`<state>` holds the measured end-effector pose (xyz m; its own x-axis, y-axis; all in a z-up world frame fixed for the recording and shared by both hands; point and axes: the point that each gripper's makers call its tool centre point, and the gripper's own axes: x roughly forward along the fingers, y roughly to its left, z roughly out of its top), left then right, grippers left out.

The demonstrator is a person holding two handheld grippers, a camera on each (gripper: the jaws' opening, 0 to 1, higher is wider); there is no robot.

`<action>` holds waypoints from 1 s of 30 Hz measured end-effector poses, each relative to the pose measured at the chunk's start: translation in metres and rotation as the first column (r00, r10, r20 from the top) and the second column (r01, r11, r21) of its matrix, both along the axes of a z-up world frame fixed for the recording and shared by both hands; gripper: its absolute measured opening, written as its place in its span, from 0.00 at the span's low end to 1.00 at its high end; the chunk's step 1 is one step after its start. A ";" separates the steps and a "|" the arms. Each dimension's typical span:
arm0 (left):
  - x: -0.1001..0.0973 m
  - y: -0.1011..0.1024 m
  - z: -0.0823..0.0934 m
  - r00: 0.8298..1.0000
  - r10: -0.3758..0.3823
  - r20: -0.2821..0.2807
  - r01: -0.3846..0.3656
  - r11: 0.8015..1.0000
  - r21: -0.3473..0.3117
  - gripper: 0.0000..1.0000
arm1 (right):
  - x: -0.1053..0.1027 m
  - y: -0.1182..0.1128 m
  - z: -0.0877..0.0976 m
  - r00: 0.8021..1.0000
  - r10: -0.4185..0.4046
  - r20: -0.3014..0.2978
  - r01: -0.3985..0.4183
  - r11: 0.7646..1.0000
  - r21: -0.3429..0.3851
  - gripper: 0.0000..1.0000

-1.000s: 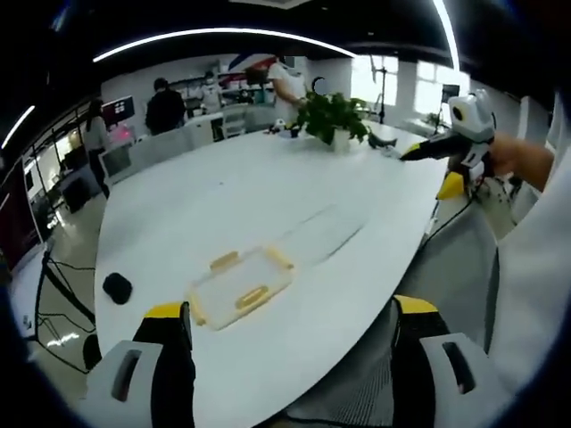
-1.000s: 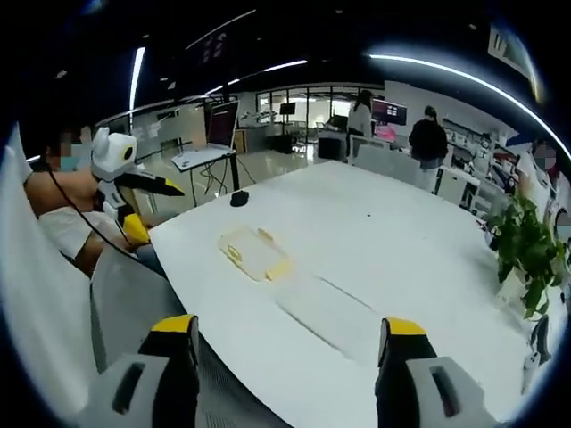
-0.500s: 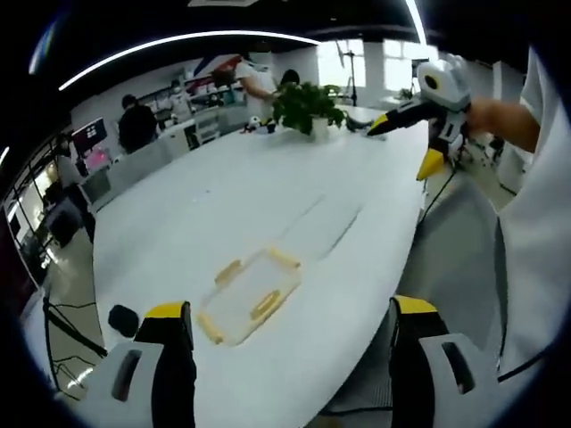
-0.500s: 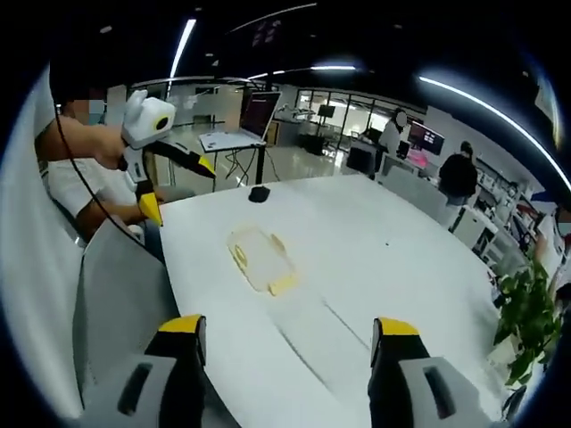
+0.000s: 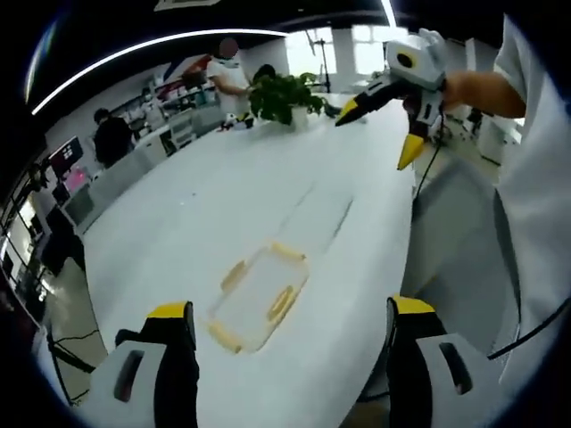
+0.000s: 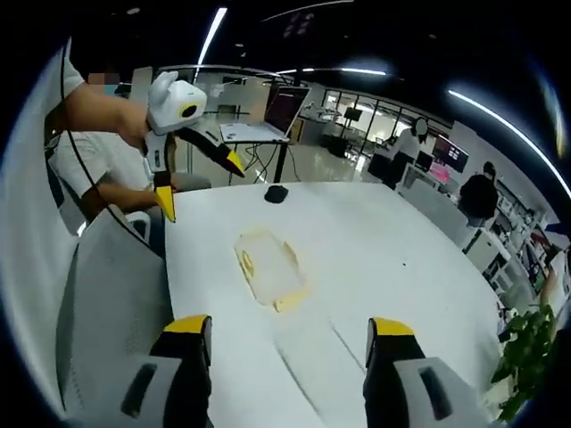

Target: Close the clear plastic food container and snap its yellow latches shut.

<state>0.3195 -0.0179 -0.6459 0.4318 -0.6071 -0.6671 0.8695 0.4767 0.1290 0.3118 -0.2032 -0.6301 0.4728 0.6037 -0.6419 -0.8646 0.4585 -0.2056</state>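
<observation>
The clear plastic container (image 5: 259, 299) with yellow latches lies flat on the white table (image 5: 178, 223), near the edge closest to me. In the right gripper view the container (image 6: 268, 267) sits mid-table. I cannot tell whether its latches are snapped down. My left gripper (image 5: 290, 308) is open, held in the air short of the container with nothing between its jaws. It also shows as the left gripper (image 6: 202, 185) at the upper left. My right gripper (image 6: 288, 325) is open and empty too. The right gripper (image 5: 379, 134) hangs above the table's right edge.
A potted plant (image 5: 281, 96) stands at the table's far end. A small black object (image 6: 277, 193) lies beyond the container. A faint long rectangular outline (image 5: 321, 214) runs along the tabletop. A grey chair (image 6: 116, 303) is by the near edge. People stand at desks behind.
Both cameras have swung and moved closer over the table, so the container looks larger. Each gripper shows higher and nearer in the other's view. The container has stayed in place.
</observation>
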 end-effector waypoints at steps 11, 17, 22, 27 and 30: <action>0.021 -0.001 -0.007 0.996 -0.090 0.004 0.090 0.996 0.027 0.85 | 0.023 0.021 -0.009 0.998 0.070 0.006 -0.070 0.997 -0.030 0.65; 0.030 0.004 -0.020 0.990 -0.144 -0.011 0.144 0.988 0.059 0.84 | 0.033 0.027 -0.019 0.997 0.071 -0.017 -0.071 0.997 -0.040 0.66; 0.038 0.012 -0.032 0.985 -0.169 -0.039 0.172 0.982 0.077 0.83 | 0.040 0.038 -0.025 0.996 0.086 -0.030 -0.087 0.996 -0.031 0.64; 0.047 0.019 -0.041 0.981 -0.183 -0.069 0.187 0.980 0.061 0.80 | 0.043 0.046 -0.037 0.992 0.114 -0.052 -0.116 0.992 -0.040 0.60; 0.052 0.024 -0.048 0.975 -0.210 -0.071 0.215 0.973 0.084 0.80 | 0.046 0.050 -0.046 0.989 0.125 -0.073 -0.129 0.990 -0.049 0.61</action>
